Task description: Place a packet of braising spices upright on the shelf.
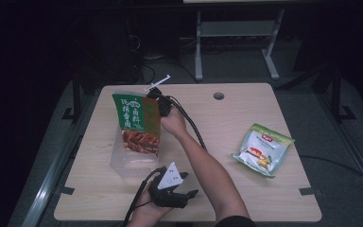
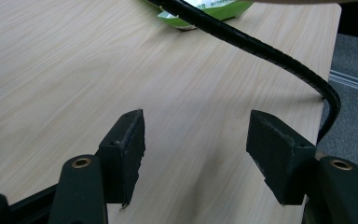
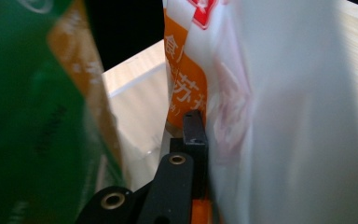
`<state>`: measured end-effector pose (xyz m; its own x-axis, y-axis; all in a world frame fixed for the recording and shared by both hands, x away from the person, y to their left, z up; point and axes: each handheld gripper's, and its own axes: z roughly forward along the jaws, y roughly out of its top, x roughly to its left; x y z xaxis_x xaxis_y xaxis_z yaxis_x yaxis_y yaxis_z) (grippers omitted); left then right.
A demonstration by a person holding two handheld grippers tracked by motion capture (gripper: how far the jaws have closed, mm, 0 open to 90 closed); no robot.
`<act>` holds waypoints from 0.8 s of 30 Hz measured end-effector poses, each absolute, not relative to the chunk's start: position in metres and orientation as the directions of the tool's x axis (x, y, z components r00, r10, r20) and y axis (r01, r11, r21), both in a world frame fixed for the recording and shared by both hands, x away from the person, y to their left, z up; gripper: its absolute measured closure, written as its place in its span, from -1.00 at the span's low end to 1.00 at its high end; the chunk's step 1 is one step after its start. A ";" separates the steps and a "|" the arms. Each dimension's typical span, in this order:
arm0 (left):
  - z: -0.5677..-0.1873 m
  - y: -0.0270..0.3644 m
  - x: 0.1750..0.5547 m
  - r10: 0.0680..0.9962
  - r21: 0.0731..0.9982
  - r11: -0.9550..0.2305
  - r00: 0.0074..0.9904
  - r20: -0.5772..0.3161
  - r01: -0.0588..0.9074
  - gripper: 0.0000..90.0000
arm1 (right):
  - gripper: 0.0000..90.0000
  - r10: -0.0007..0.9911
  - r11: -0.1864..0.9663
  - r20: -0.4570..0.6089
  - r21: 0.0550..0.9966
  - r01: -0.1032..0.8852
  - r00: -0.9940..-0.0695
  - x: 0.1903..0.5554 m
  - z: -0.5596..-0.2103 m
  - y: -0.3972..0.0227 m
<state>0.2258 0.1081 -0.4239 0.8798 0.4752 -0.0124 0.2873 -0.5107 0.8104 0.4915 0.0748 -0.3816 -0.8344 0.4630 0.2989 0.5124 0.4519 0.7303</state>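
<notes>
High view: right hand-held gripper (image 1: 157, 97) pinches glossy, crinkled green snack bag (image 1: 136, 124).

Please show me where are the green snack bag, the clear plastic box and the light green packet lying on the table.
green snack bag (image 1: 136, 122): high view, on its printed front.
clear plastic box (image 1: 123, 165): high view, on its near wall.
light green packet (image 1: 263, 149): high view, on the middle of its face.
</notes>
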 end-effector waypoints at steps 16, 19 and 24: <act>-0.424 0.108 0.227 0.477 0.811 -0.508 0.879 -0.014 0.289 -0.20 | 0.46 0.489 0.473 0.291 0.704 0.530 -0.822 0.489 -0.374 0.064; -0.423 0.109 0.227 0.477 0.810 -0.511 0.879 -0.011 0.287 -0.20 | 0.43 0.488 0.485 0.290 0.693 0.532 -0.823 0.488 -0.374 0.061; -0.424 0.109 0.226 0.475 0.808 -0.516 0.880 -0.007 0.285 -0.20 | 0.46 0.476 0.488 0.307 0.687 0.538 -0.824 0.486 -0.376 0.054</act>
<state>0.2259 0.1087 -0.4235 0.8801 0.4747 -0.0071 0.2847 -0.5158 0.8080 0.4859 0.0545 -0.3765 -0.8243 0.4756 0.3070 0.5377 0.4883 0.6874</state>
